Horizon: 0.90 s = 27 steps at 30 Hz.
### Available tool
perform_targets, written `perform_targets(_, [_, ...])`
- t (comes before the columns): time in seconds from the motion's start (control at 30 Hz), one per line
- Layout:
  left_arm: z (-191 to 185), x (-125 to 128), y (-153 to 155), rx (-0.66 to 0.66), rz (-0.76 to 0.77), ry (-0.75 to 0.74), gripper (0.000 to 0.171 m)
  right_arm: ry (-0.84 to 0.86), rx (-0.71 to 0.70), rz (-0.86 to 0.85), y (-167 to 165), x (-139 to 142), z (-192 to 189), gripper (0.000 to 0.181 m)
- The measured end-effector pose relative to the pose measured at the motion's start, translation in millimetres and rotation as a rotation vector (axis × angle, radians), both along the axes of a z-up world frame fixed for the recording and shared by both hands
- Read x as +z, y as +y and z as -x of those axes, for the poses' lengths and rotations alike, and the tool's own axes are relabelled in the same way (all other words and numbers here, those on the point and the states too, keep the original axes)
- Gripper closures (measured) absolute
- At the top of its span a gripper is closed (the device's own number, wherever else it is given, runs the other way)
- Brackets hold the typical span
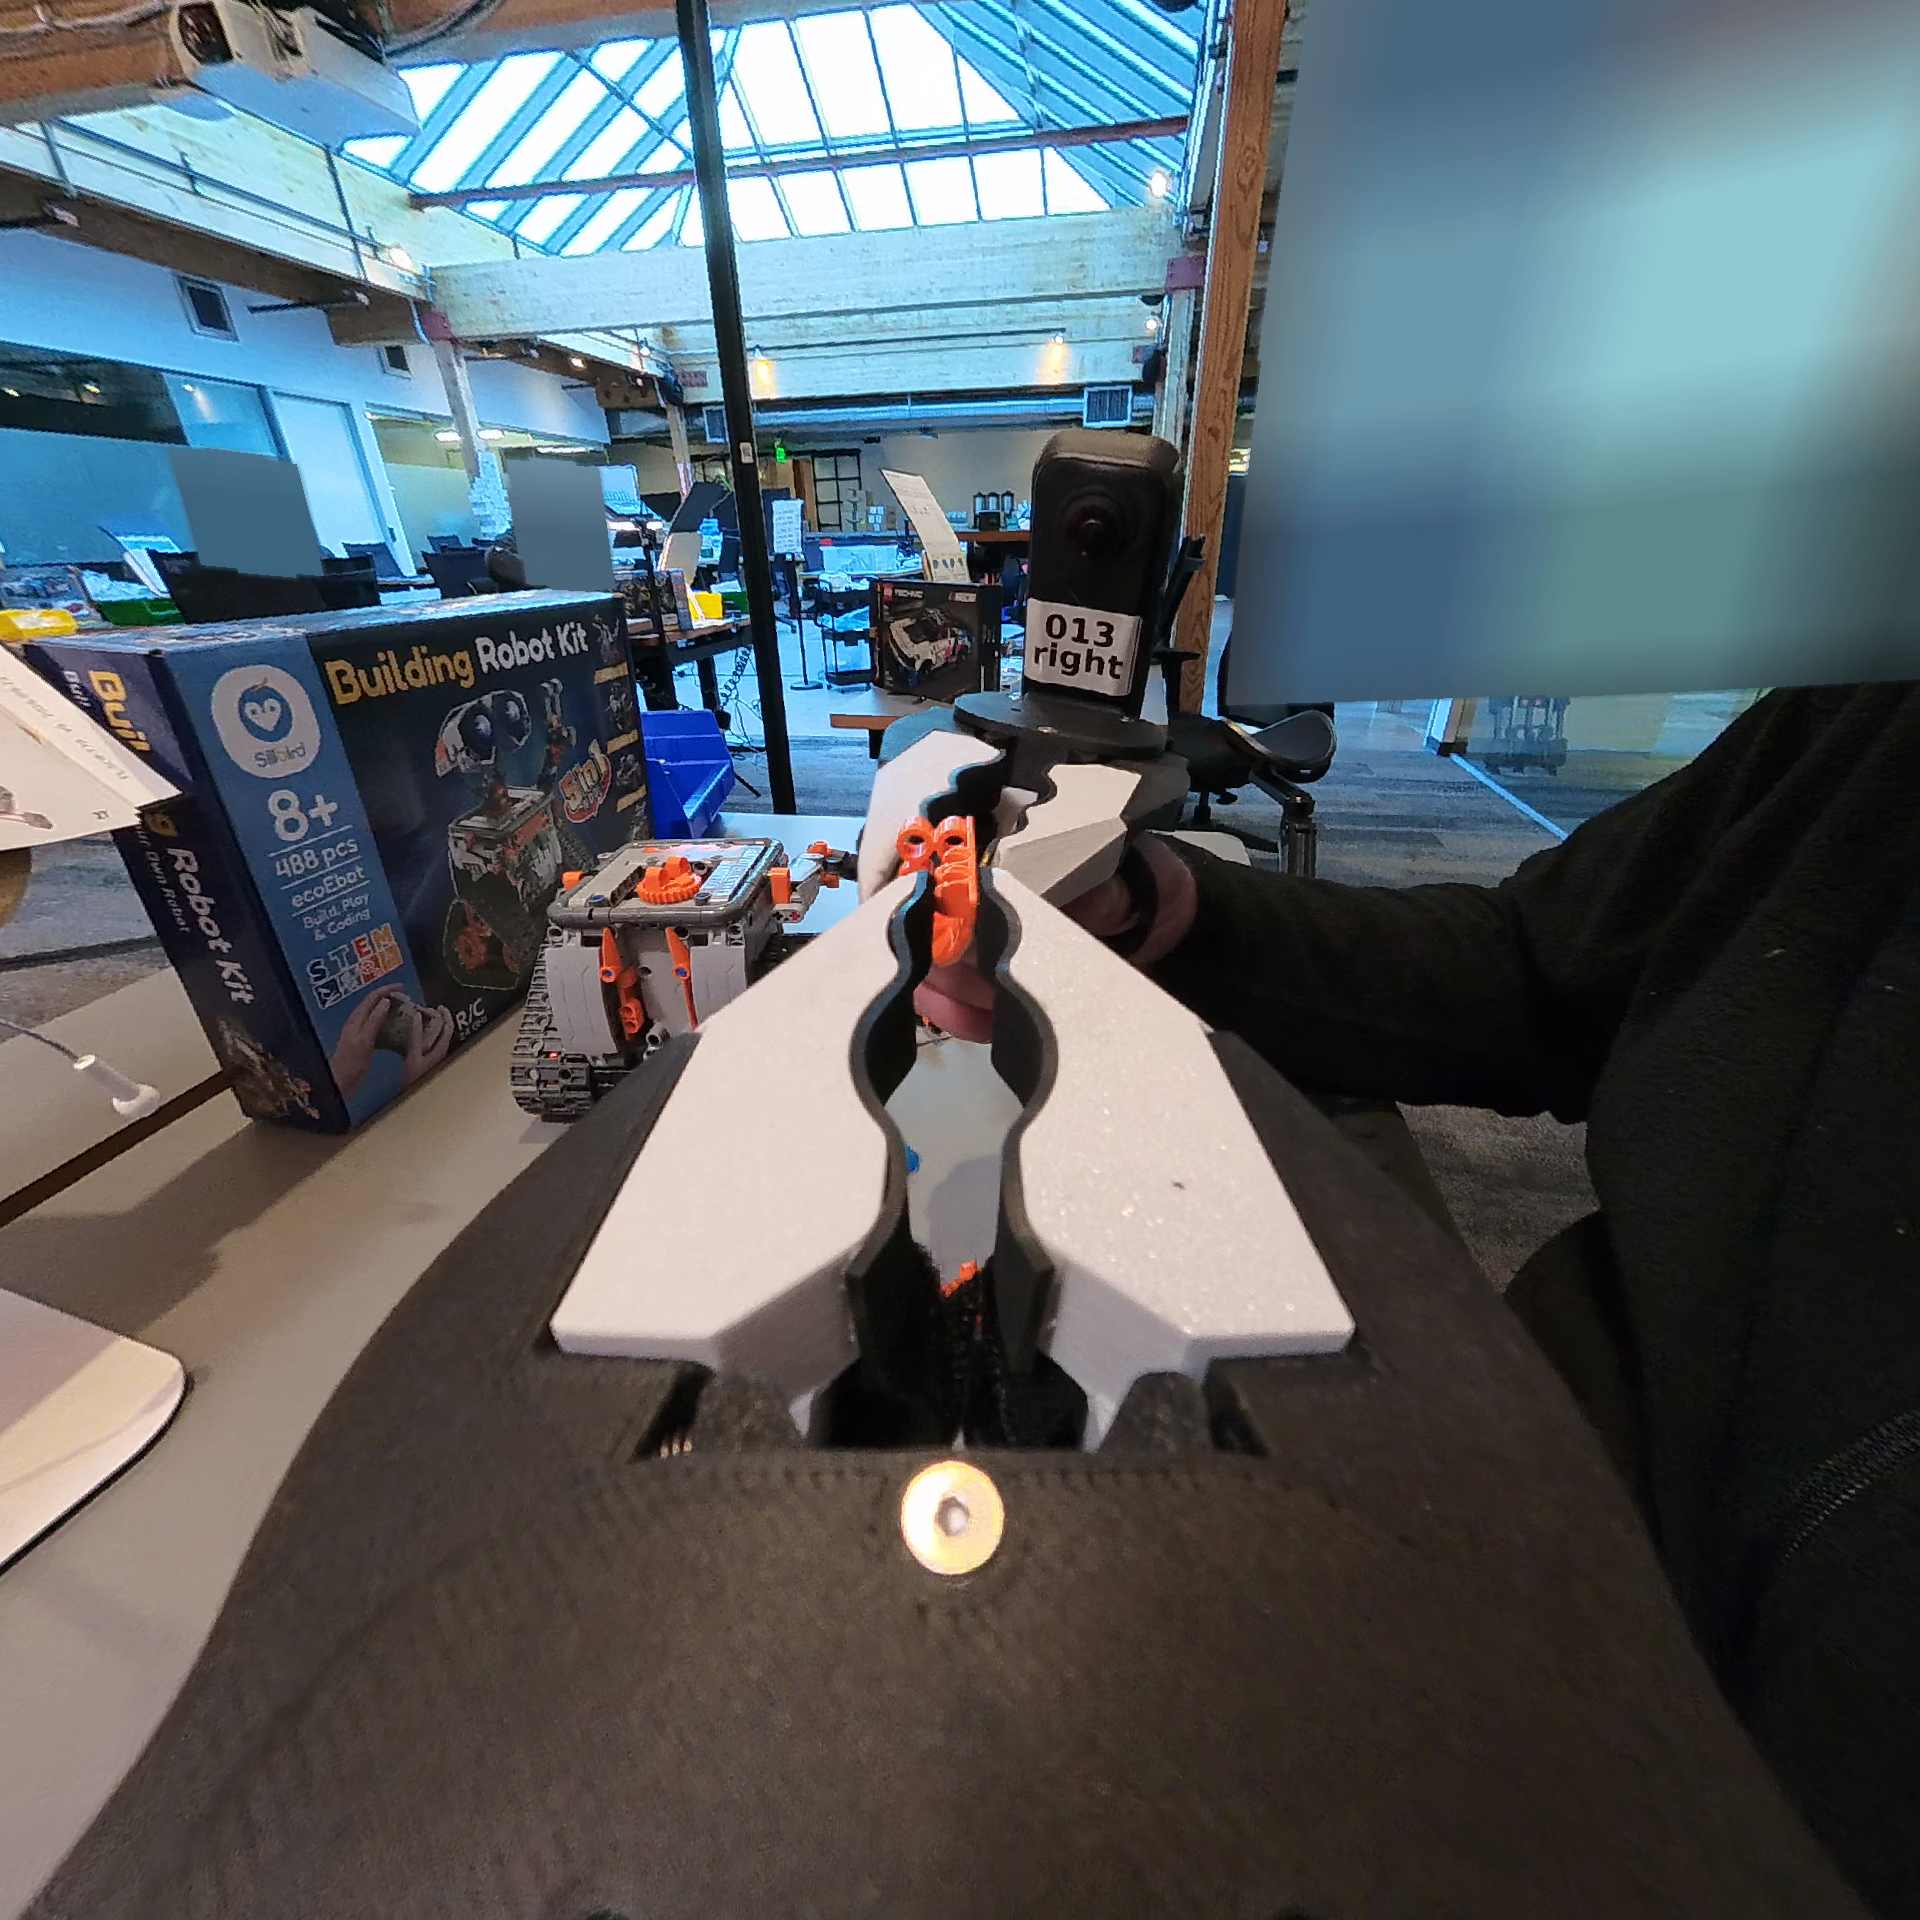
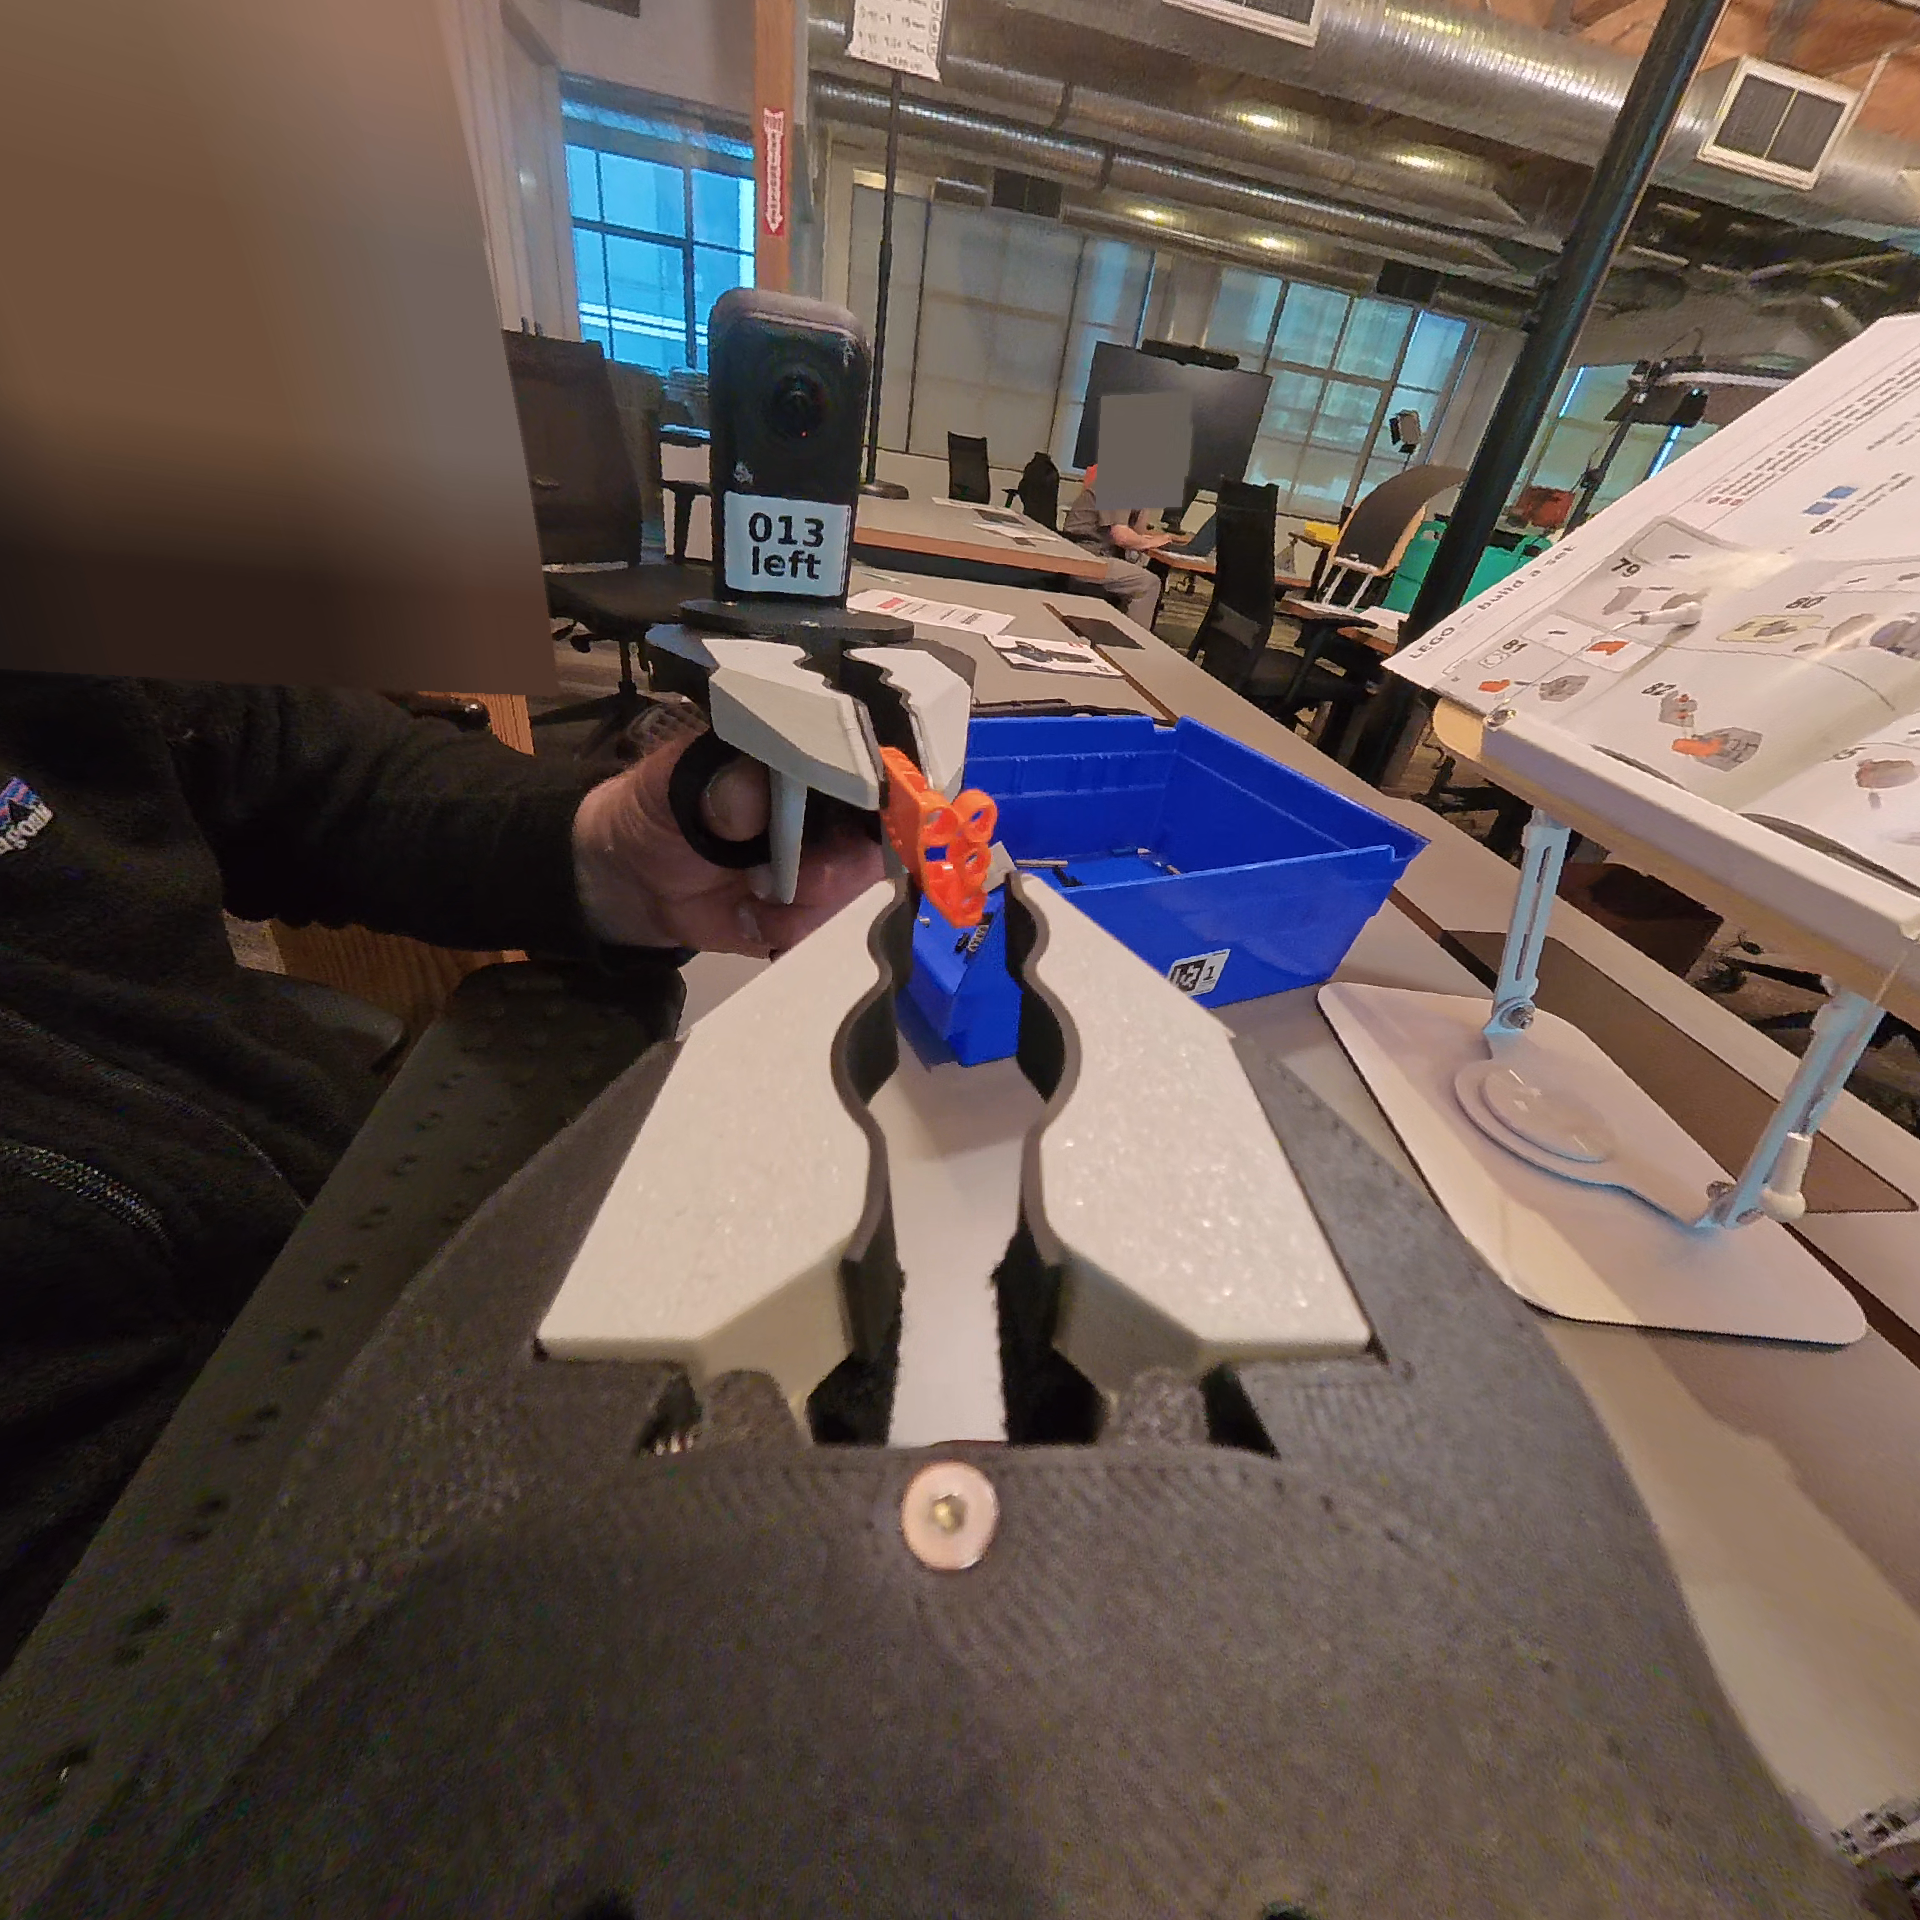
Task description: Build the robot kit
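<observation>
A small orange pegged-beam piece (image 1: 951, 883) is held in the air between the two grippers, which face each other tip to tip. My left gripper (image 1: 951, 899) is shut on its near end. The right gripper (image 1: 977, 805) shows beyond it, its jaws nearly closed on the far end, with a hand on its grip. In the right wrist view the same orange piece (image 2: 940, 842) sticks out of the left gripper (image 2: 883, 753), and my right gripper (image 2: 956, 899) is narrowed around its lower end, above the table.
A boxed robot kit (image 1: 343, 831) and a partly built grey-and-orange tracked model (image 1: 655, 956) stand on the table at the left. A blue parts bin (image 2: 1174, 862) sits behind the grippers. An open instruction booklet (image 2: 1704, 644) rests on a white stand (image 2: 1558, 1195) at the right. Both grippers' tips are close together, under 4 cm apart. About 20 cm separates my right fingertips from the partly built grey-and-orange tracked model (image 1: 655, 956).
</observation>
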<state>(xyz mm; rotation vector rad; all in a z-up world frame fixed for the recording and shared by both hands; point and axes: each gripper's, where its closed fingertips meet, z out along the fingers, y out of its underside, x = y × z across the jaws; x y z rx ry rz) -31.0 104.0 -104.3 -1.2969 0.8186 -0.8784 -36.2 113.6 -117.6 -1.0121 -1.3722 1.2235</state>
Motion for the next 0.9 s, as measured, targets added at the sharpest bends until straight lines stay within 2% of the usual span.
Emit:
perform_targets(0.6, [1,-6,2,-0.034,0.037,-0.048,0.167,0.008,0.028,0.03,-1,1,-2,0.169])
perform_targets(0.9, [0,-11,1,-0.014,0.0,-0.012,0.157,0.011,0.033,0.059,1,-1,-1,0.169])
